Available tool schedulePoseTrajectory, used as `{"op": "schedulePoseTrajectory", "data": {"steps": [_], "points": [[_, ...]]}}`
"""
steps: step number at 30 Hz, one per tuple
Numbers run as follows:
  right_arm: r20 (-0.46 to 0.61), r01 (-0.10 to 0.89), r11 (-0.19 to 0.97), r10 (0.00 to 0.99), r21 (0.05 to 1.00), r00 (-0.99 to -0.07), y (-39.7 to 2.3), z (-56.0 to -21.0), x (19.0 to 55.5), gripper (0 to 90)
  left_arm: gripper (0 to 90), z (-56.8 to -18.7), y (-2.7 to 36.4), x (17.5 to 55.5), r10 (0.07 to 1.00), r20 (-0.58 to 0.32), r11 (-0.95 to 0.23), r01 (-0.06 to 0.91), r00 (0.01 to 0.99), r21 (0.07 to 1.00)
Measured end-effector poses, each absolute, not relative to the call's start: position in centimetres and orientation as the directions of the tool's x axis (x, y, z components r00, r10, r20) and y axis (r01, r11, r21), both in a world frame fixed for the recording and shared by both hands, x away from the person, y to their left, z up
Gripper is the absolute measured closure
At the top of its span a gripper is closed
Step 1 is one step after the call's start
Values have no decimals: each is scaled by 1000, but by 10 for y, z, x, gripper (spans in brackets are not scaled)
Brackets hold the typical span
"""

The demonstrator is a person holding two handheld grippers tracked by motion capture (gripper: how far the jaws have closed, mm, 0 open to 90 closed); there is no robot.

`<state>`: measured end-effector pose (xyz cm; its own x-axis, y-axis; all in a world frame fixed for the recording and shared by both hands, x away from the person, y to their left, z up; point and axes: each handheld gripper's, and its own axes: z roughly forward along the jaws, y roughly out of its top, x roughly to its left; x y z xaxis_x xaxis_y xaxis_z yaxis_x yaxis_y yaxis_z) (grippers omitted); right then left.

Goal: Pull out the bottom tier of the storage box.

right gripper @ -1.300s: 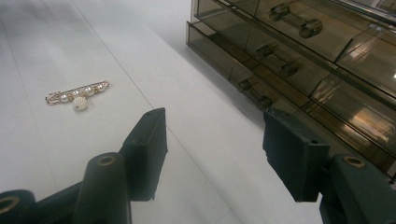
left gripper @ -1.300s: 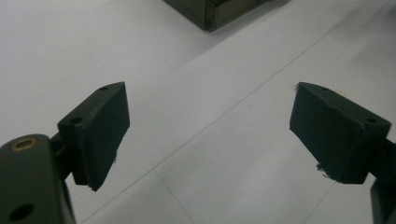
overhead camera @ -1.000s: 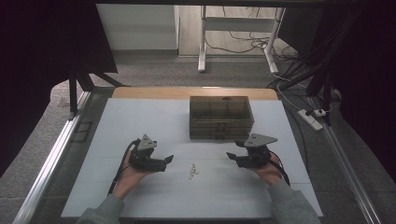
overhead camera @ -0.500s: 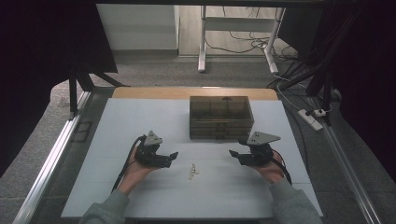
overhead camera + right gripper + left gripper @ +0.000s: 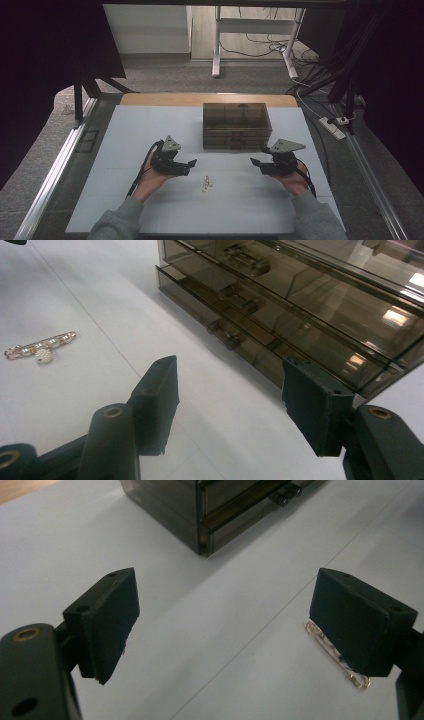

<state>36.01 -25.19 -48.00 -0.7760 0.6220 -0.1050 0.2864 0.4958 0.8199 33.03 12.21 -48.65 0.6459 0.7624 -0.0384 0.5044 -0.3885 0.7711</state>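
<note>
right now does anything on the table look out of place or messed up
Nothing looks damaged or spilled. The one loose item is a small gold pearl brooch, lying flat on the white table between the left tongs and right tongs, outside the smoky drawer box, whose drawers look shut. Both tongs are open and empty.

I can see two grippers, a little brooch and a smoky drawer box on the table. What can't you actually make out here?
- Brooch: too small in the high view; in the left gripper view a jaw covers part of it.
- Drawer box: cut off by the frame edge in both gripper views; its tinted, reflective walls hide any contents.
- Left gripper and right gripper: the high view shows their bodies, but the jaws are too small to judge; the gripper views show them apart and empty.
</note>
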Motion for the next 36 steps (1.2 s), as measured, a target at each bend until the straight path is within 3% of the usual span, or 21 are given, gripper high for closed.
{"op": "schedulePoseTrajectory", "data": {"steps": [36], "points": [[-82, 359, 455, 704, 815, -706, -282, -489, 388, 396, 143, -505, 91, 373, 744, -67, -407, 530, 665, 744]]}}
